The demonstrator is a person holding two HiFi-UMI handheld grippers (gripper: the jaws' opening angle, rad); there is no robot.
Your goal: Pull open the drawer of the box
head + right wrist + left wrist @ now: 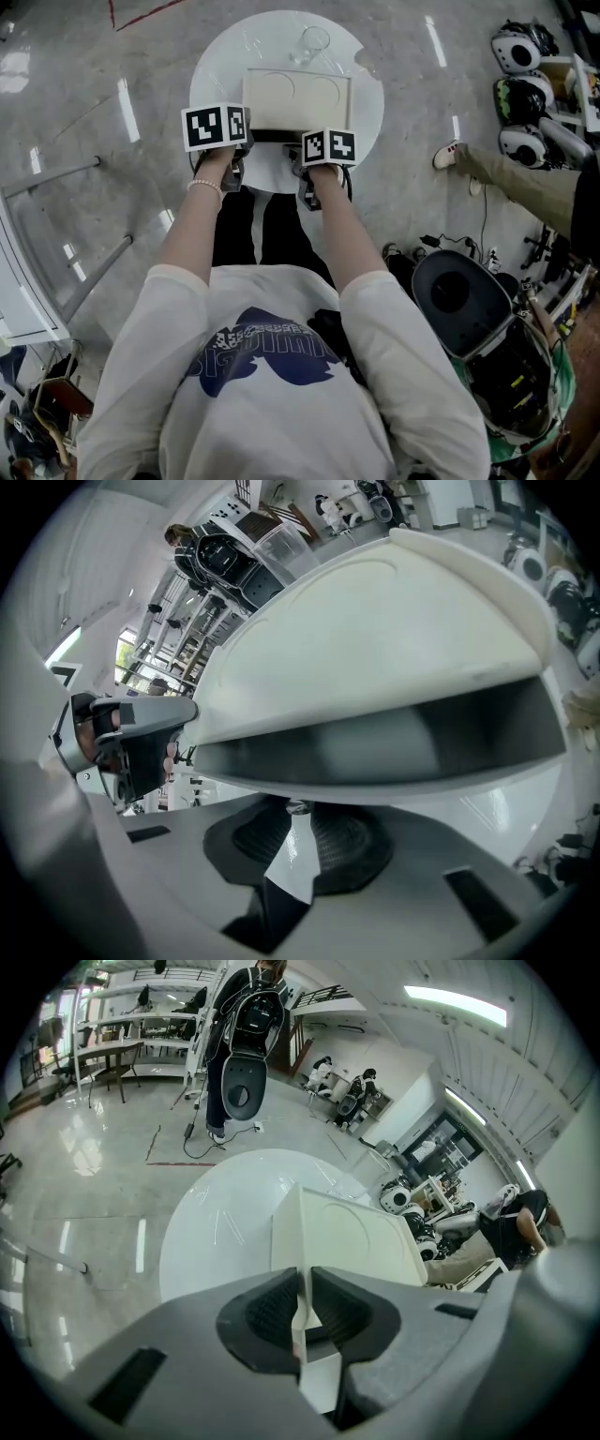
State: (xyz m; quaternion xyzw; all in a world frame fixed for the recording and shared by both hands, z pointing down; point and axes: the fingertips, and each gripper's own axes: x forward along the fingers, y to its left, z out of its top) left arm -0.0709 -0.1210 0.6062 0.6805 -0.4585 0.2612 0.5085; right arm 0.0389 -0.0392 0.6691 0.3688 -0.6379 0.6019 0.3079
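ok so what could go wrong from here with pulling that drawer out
The right gripper seems to pinch the drawer front only at its very tips, so it may slip off when pulled.
The left gripper clamps just a thin corner edge of the box, which could twist or slide along.
The box sits near the front rim of the table, so the drawer might come out past it.

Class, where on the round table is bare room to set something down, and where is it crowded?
Free: the table left of the box, and a narrower strip right of it. Crowded: the glass behind, left tool and right tool in front.
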